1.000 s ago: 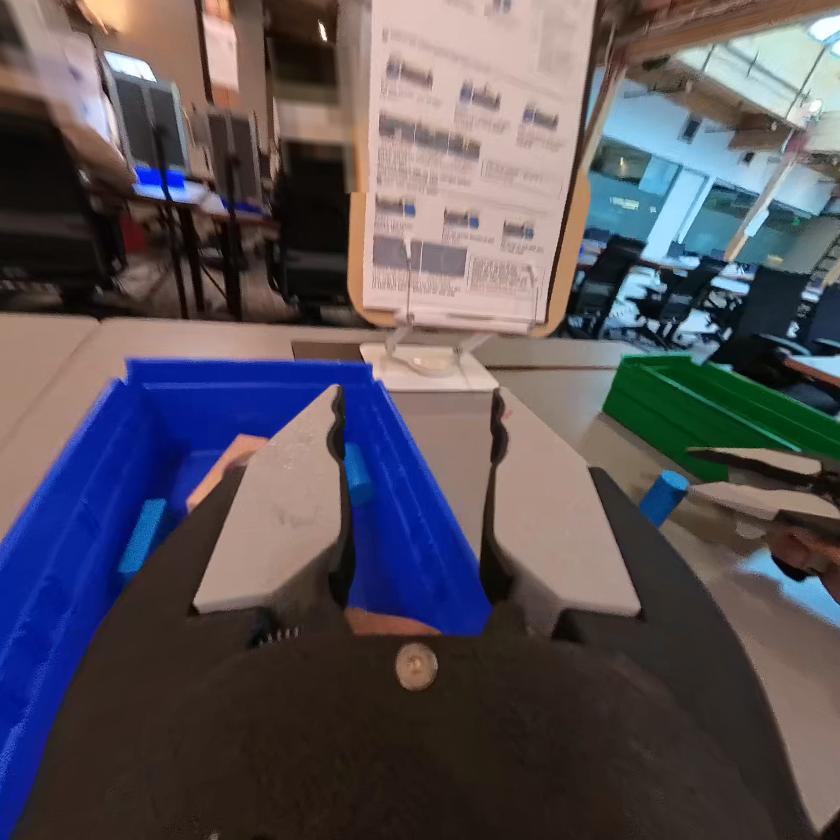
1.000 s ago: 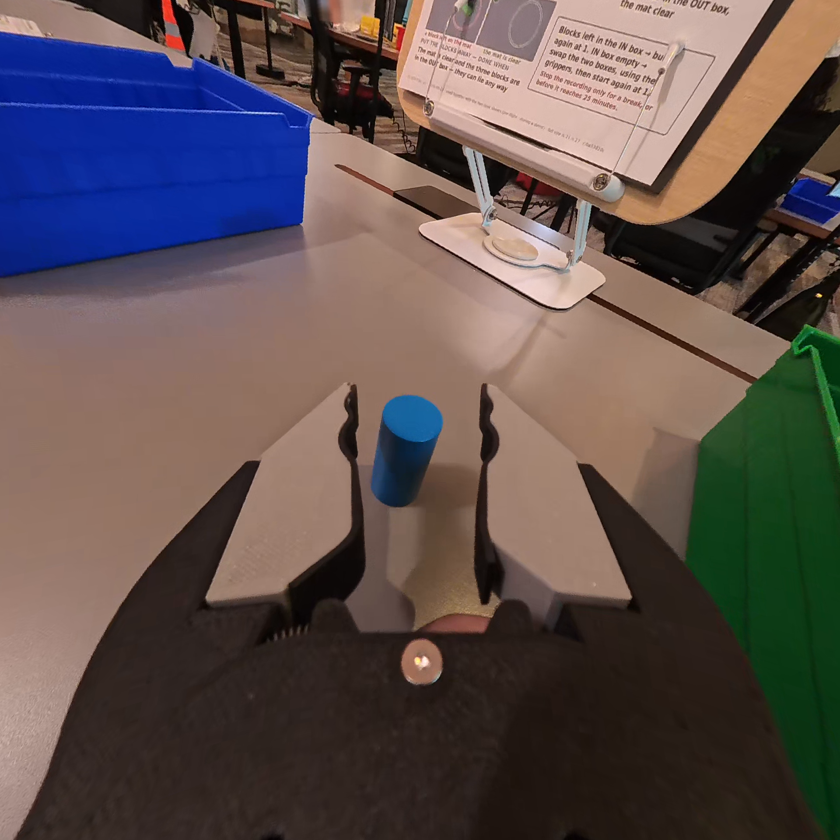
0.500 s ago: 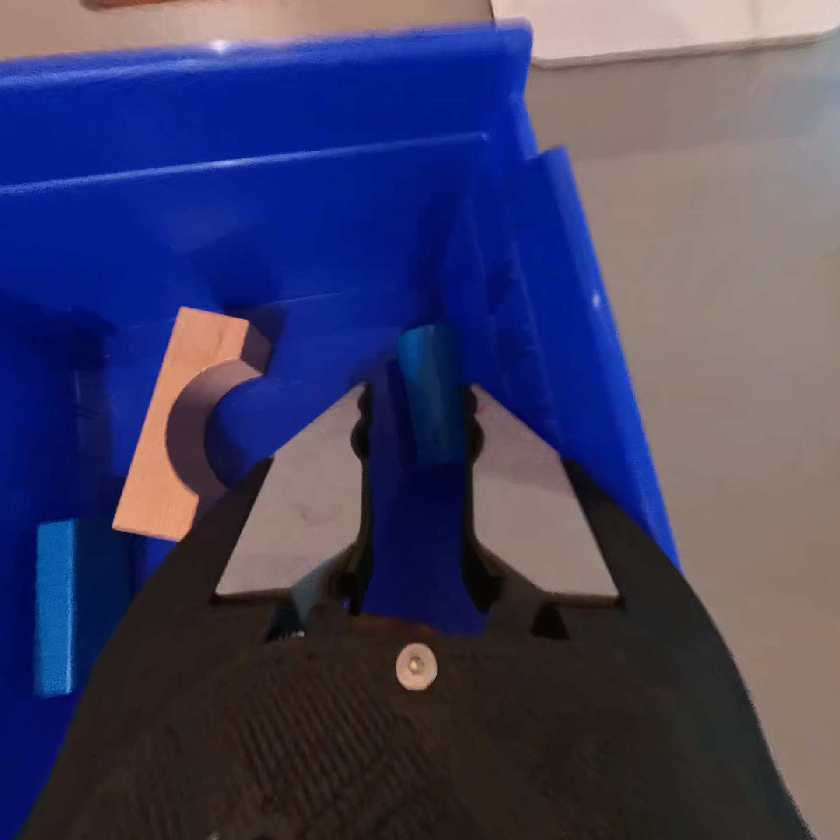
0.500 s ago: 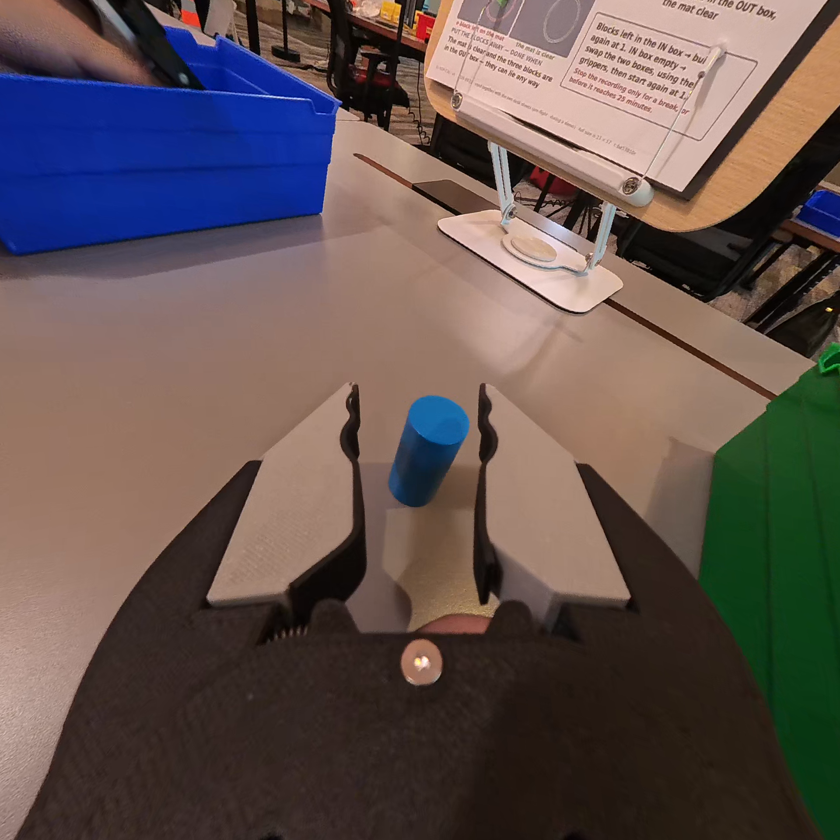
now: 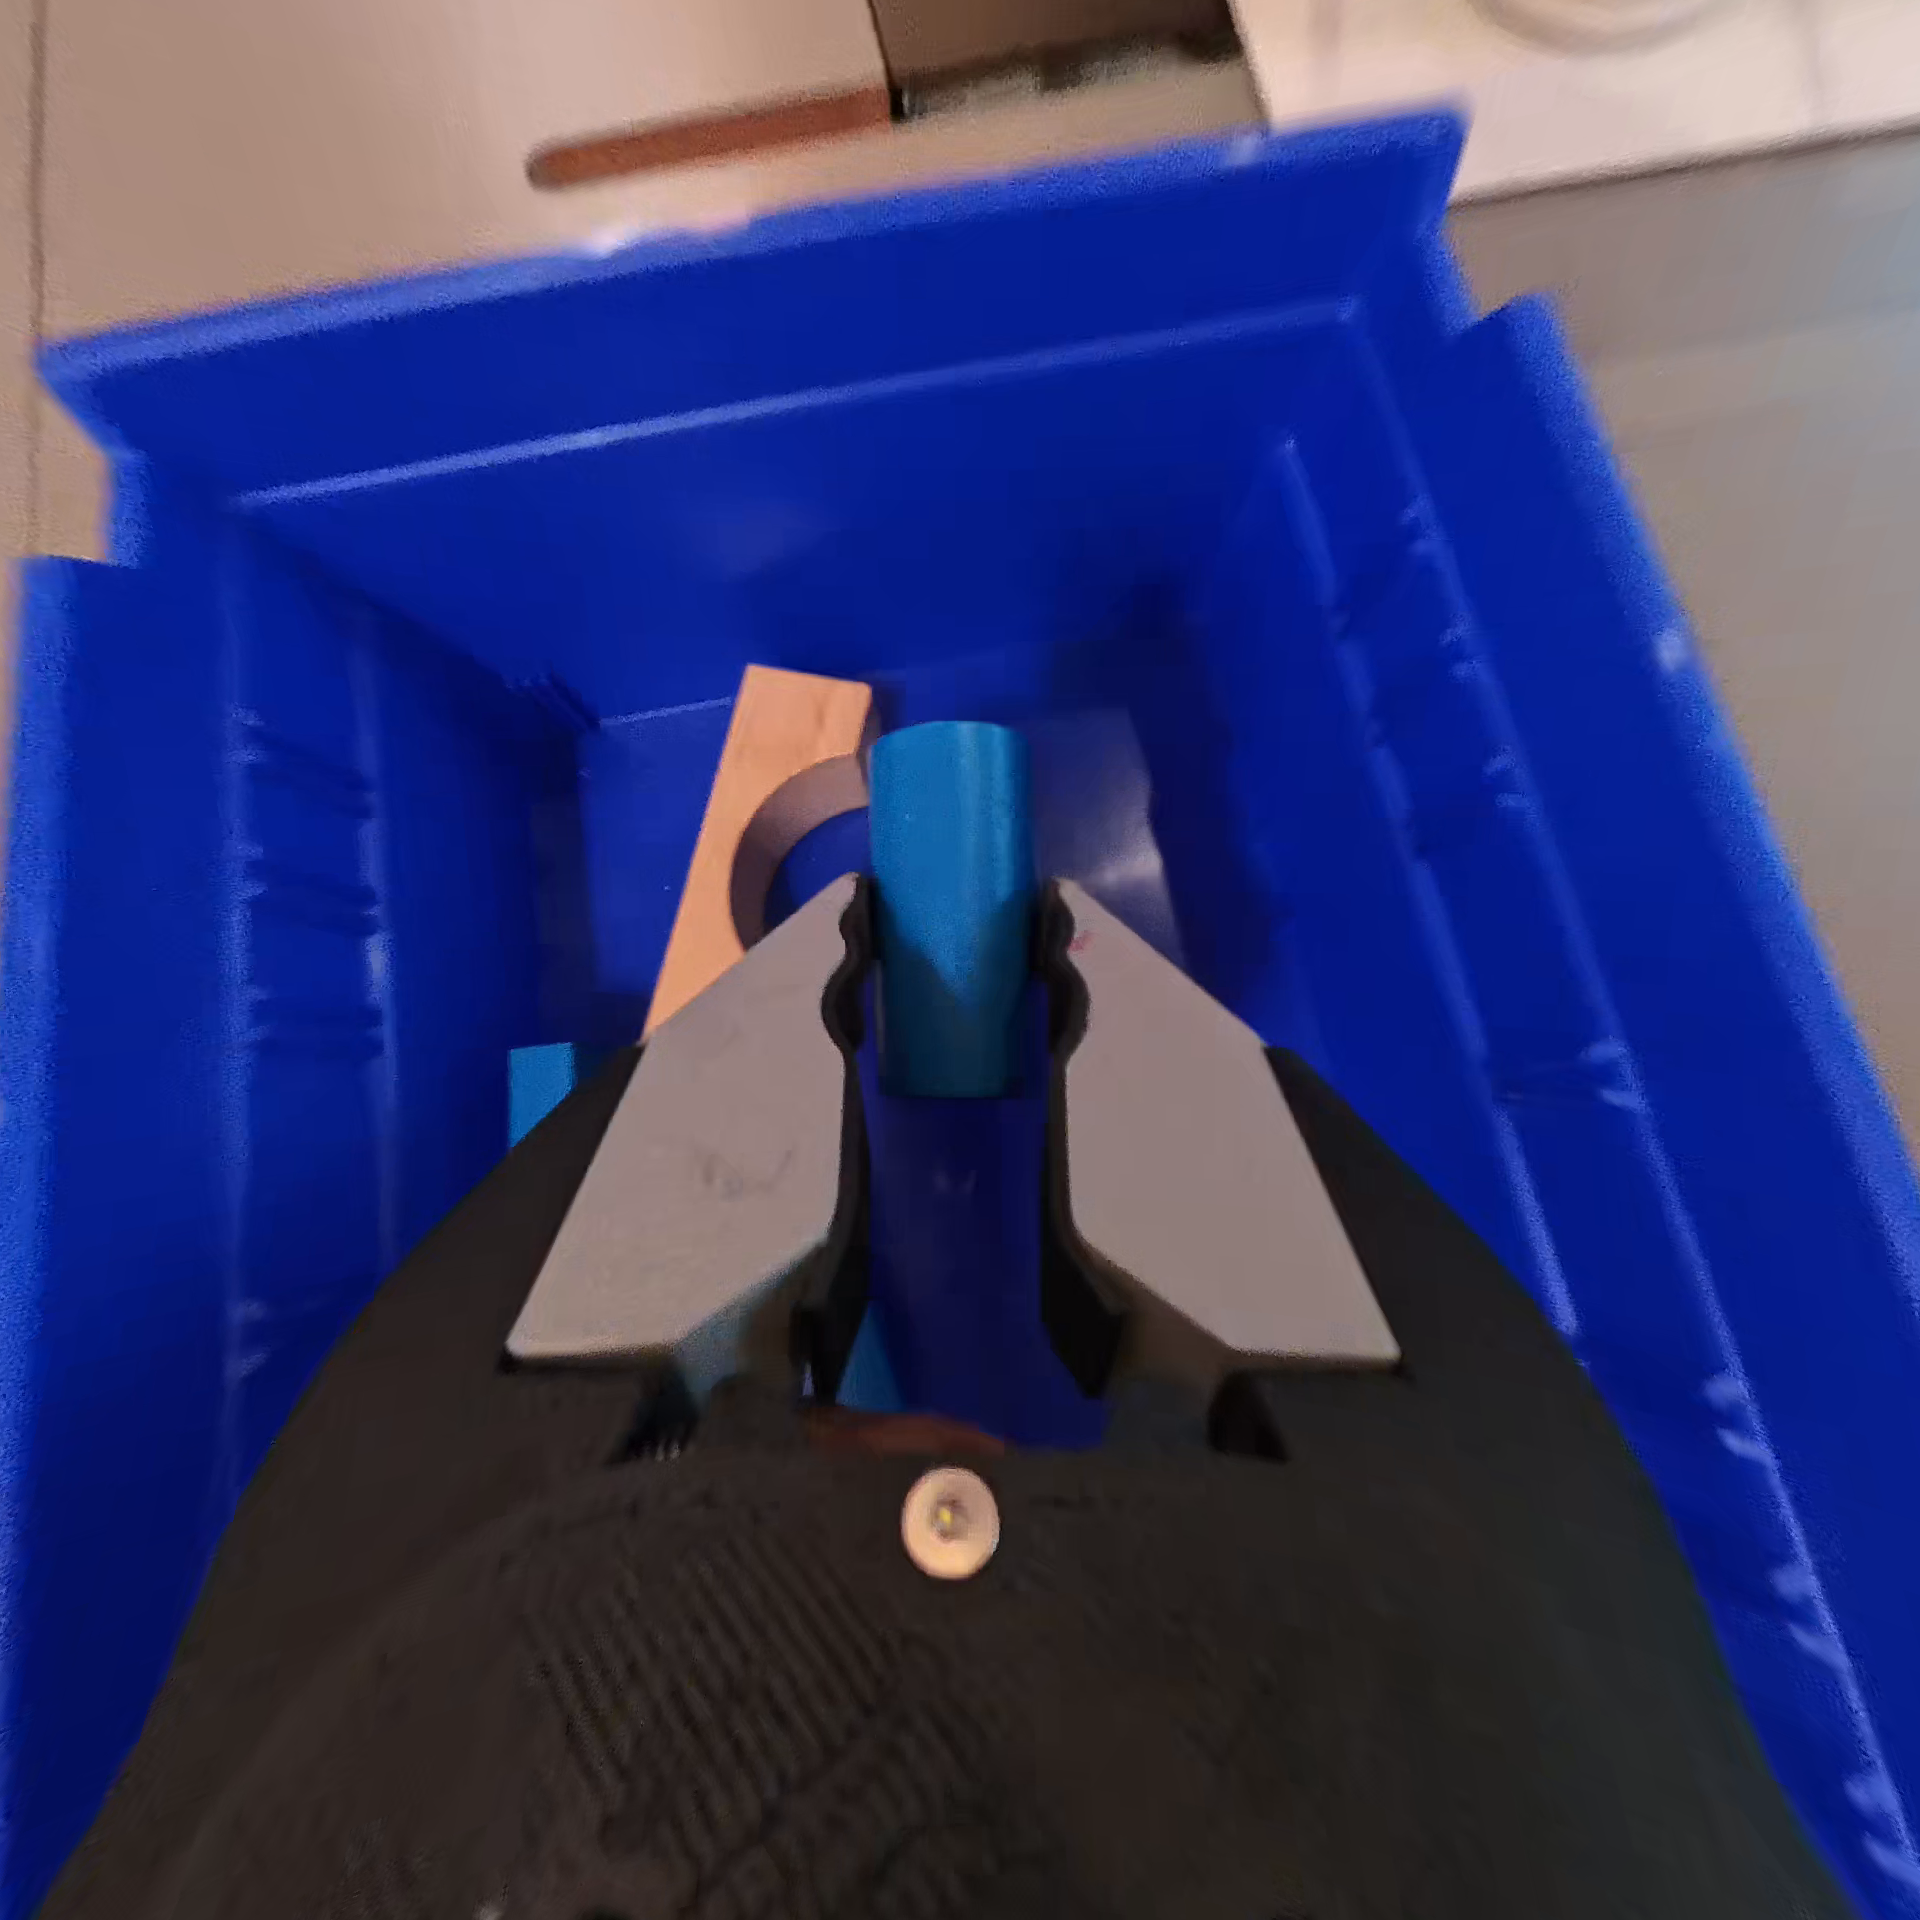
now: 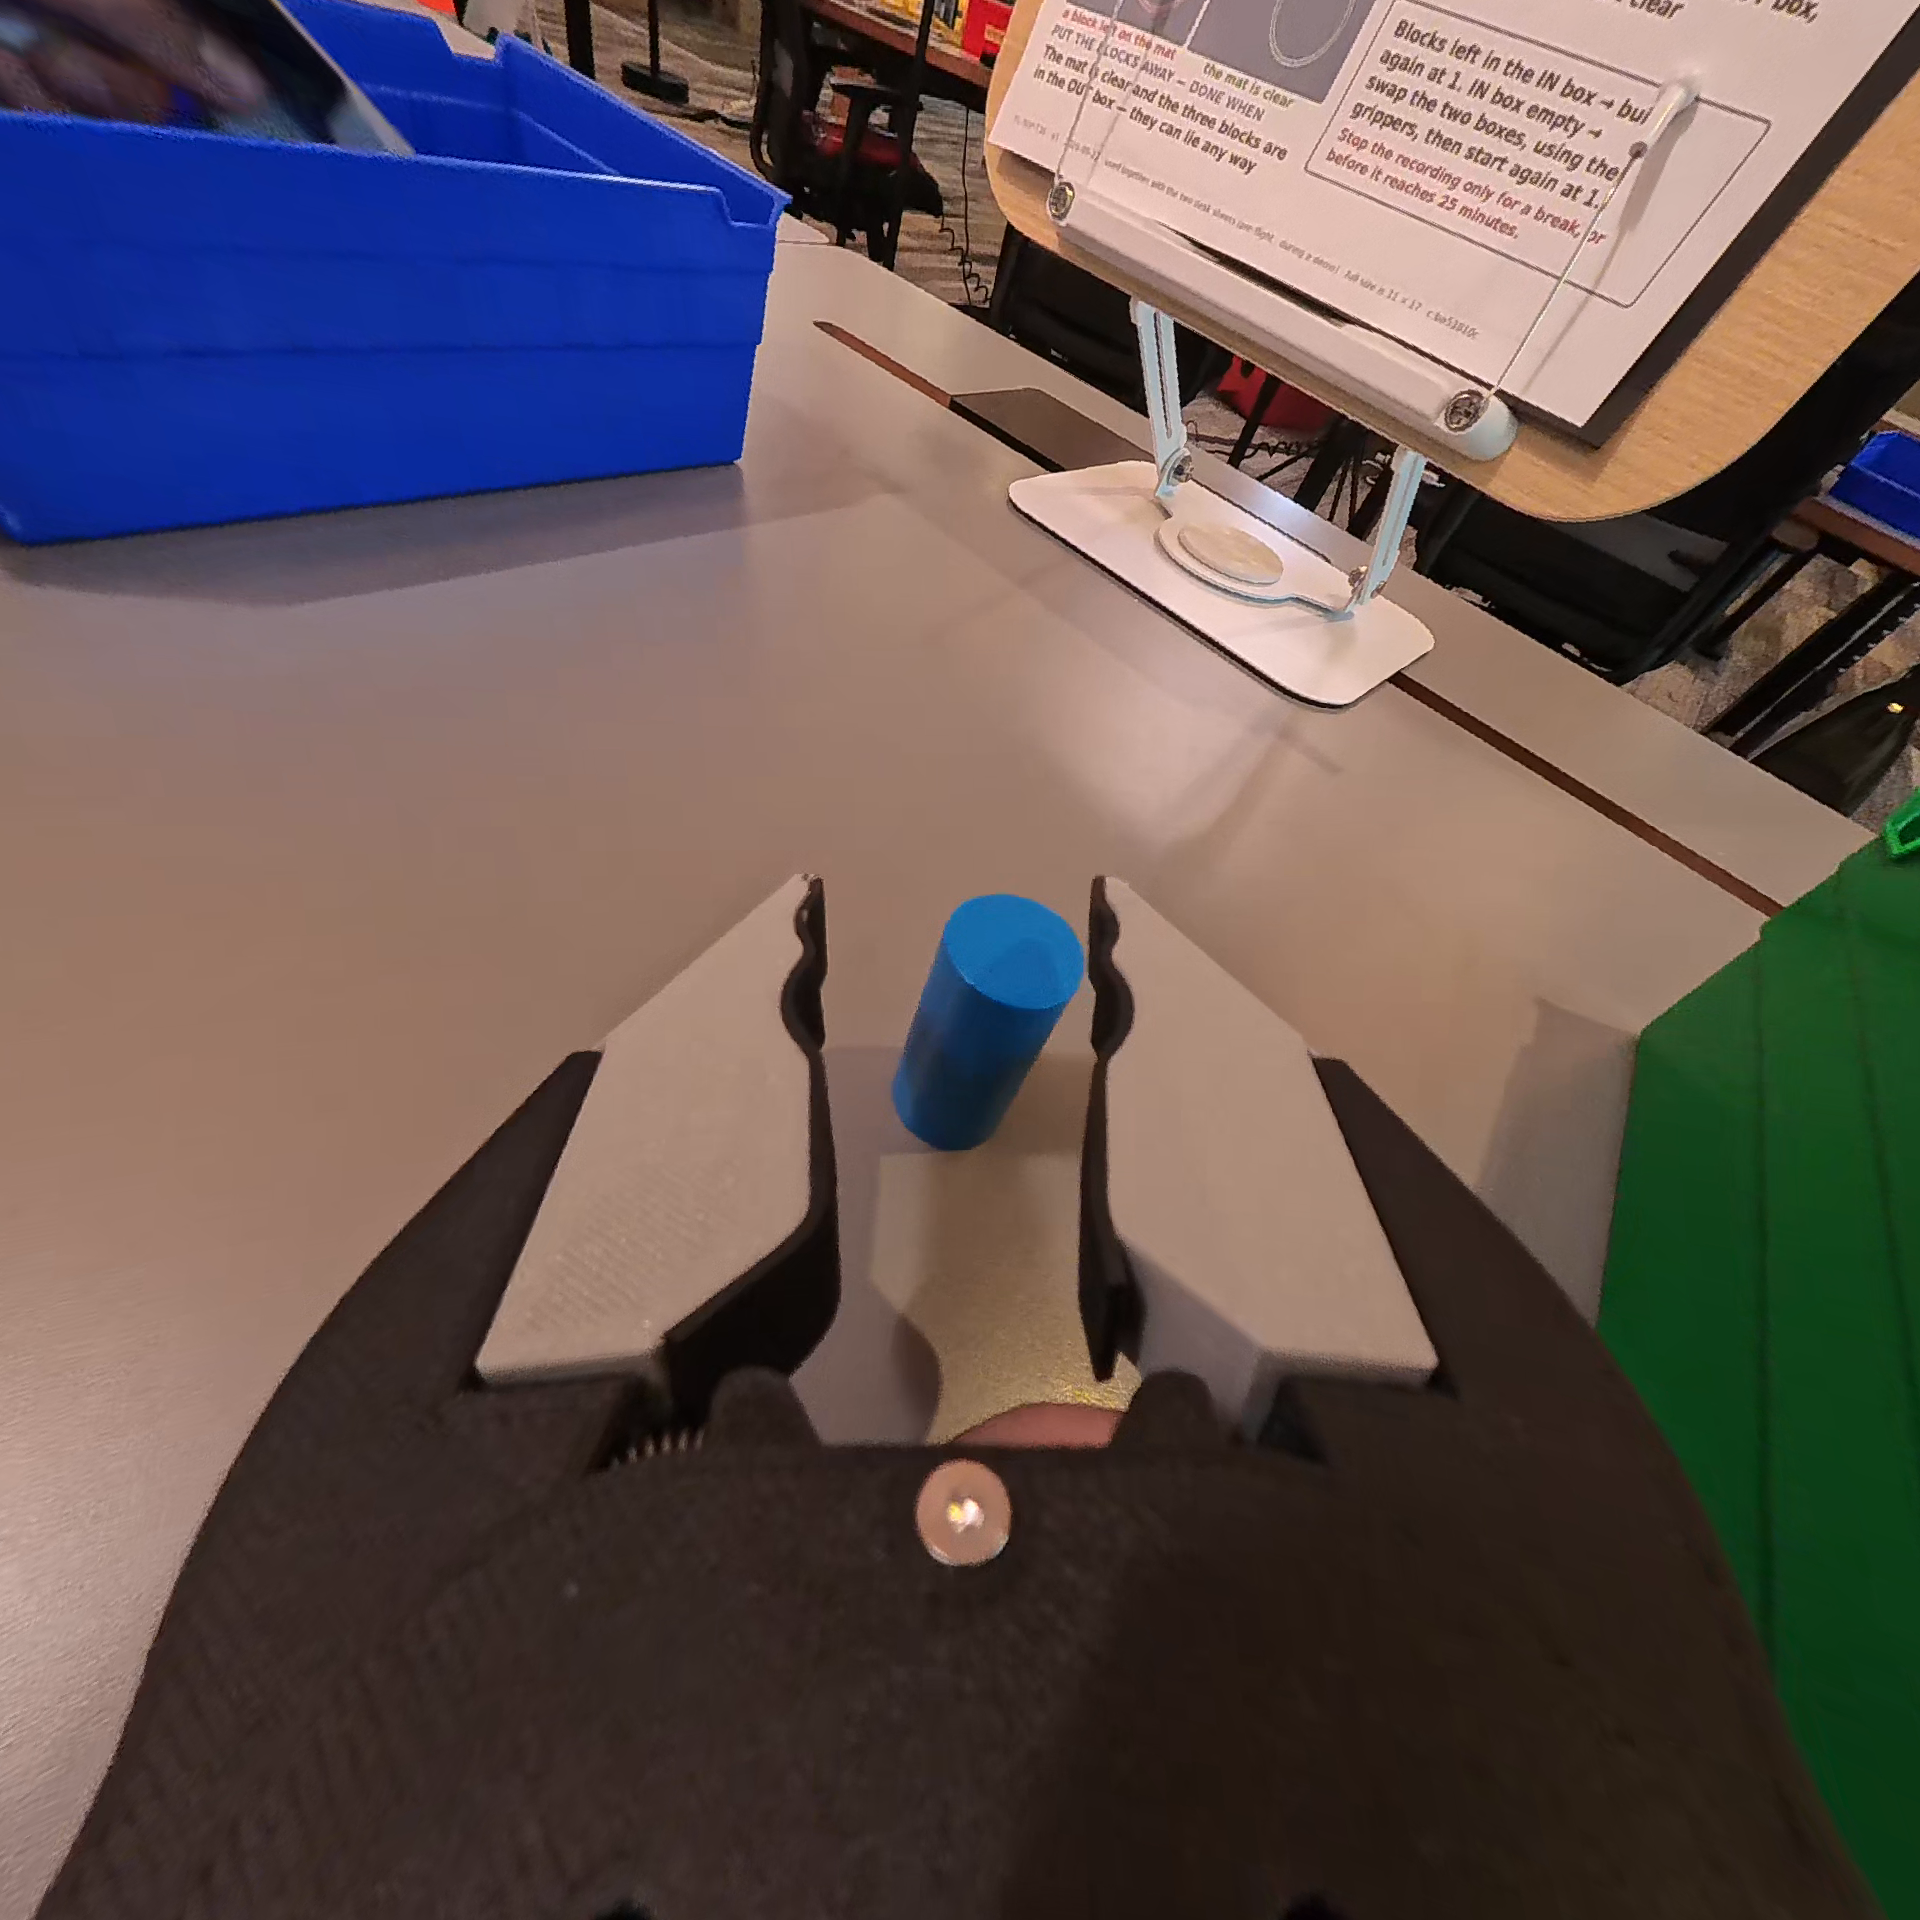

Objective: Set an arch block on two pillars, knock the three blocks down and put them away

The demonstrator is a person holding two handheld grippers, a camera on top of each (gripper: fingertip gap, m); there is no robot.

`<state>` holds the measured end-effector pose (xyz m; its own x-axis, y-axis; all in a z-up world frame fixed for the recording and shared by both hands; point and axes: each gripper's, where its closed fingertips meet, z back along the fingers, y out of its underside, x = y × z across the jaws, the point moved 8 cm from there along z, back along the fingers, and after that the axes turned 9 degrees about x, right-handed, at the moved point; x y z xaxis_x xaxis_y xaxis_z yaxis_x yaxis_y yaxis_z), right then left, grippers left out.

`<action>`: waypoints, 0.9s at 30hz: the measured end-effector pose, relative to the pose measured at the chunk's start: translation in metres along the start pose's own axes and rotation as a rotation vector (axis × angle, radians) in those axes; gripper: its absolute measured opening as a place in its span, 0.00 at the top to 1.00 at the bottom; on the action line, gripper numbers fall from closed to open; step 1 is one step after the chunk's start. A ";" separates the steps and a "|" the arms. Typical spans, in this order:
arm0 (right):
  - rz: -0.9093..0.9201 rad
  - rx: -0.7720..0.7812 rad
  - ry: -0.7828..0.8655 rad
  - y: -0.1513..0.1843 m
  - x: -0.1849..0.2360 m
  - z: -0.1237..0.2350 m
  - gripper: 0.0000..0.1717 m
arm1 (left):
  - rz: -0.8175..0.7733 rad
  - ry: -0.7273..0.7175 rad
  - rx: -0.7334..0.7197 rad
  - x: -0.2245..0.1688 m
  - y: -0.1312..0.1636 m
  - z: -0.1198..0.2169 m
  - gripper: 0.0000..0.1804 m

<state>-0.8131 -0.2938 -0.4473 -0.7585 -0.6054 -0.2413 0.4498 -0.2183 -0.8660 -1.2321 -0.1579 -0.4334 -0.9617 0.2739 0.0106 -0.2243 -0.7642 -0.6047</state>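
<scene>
Here, the left gripper (image 5: 951, 935) is inside the blue bin (image 5: 727, 343), its pads clamped on both sides of a blue cylinder (image 5: 951, 894). The cylinder's long axis runs forward along the fingers, its far end projecting past the tips. Just left of it lies the wooden arch (image 5: 758, 821) on the bin floor; another blue block (image 5: 540, 1081) shows at the left finger's edge.

The right gripper (image 6: 956, 966) hangs over the table (image 6: 416, 831) with its fingers apart. A second blue cylinder (image 6: 982, 1023) stands on end between them, and neither pad presses on it. This pillar is judged to be placed already; the left one must be set beside it, so the coming move runs from the bin rightward across the table.

The table is grey and smooth. Further off stand a green bin (image 6: 1787, 1247) at right and a document stand (image 6: 1247, 582) behind. The room beyond holds desks and chairs.
</scene>
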 end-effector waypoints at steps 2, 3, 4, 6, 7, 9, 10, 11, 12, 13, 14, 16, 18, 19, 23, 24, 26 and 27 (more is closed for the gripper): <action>-0.004 0.004 0.008 0.001 -0.001 0.000 0.72 | -0.004 0.040 -0.072 0.001 0.001 0.019 0.83; -0.008 0.005 0.011 0.001 -0.002 0.000 0.72 | -0.012 0.068 -0.112 -0.001 0.003 0.028 0.83; -0.013 0.004 0.013 0.001 -0.003 0.000 0.72 | -0.021 0.099 -0.154 -0.004 0.005 0.037 0.83; -0.027 -0.002 0.014 0.001 -0.005 0.001 0.72 | -0.052 0.143 -0.233 -0.012 0.012 0.053 0.83; -0.033 -0.007 0.013 0.001 -0.005 0.002 0.72 | -0.079 0.161 -0.276 -0.016 0.015 0.061 0.83; -0.041 -0.016 0.015 0.000 -0.007 0.003 0.72 | -0.127 0.199 -0.357 -0.029 0.022 0.079 0.83; -0.040 -0.026 0.013 0.000 -0.007 0.005 0.72 | -0.140 0.219 -0.397 -0.036 0.025 0.088 0.83; -0.037 -0.041 0.015 -0.002 -0.007 0.007 0.72 | -0.155 0.246 -0.442 -0.046 0.028 0.099 0.83; -0.027 -0.064 0.021 -0.004 -0.007 0.010 0.72 | -0.179 0.278 -0.490 -0.059 0.030 0.110 0.83; -0.015 -0.093 0.031 -0.007 -0.007 0.014 0.73 | -0.212 0.307 -0.540 -0.074 0.033 0.122 0.83; -0.001 -0.125 0.046 -0.010 -0.008 0.019 0.75 | -0.252 0.335 -0.589 -0.091 0.036 0.134 0.83; 0.022 -0.206 0.116 -0.016 -0.014 0.031 0.81 | -0.363 0.379 -0.674 -0.133 0.044 0.151 0.83; 0.001 -0.291 0.141 -0.023 -0.018 0.045 0.83 | -0.455 0.406 -0.749 -0.175 0.053 0.157 0.83; -0.026 -0.330 0.099 -0.028 -0.016 0.051 0.82 | -0.485 0.431 -0.775 -0.196 0.057 0.155 0.84; -0.154 -0.366 -0.281 -0.049 0.011 0.066 0.77 | -0.553 0.432 -0.850 -0.261 0.073 0.123 0.83; -0.188 -0.377 -0.376 -0.053 0.018 0.070 0.75 | -0.566 0.436 -0.836 -0.273 0.075 0.113 0.84; -0.244 -0.378 -0.513 -0.059 0.030 0.074 0.74 | -0.559 0.423 -0.847 -0.288 0.078 0.100 0.84; -0.275 -0.354 -0.527 -0.060 0.033 0.072 0.74 | -0.551 0.436 -0.864 -0.293 0.080 0.097 0.83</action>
<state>-0.8309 -0.3553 -0.3717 -0.4526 -0.8743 0.1752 0.0249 -0.2087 -0.9777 -0.9835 -0.3557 -0.4073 -0.5885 0.7619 0.2704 -0.2552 0.1424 -0.9564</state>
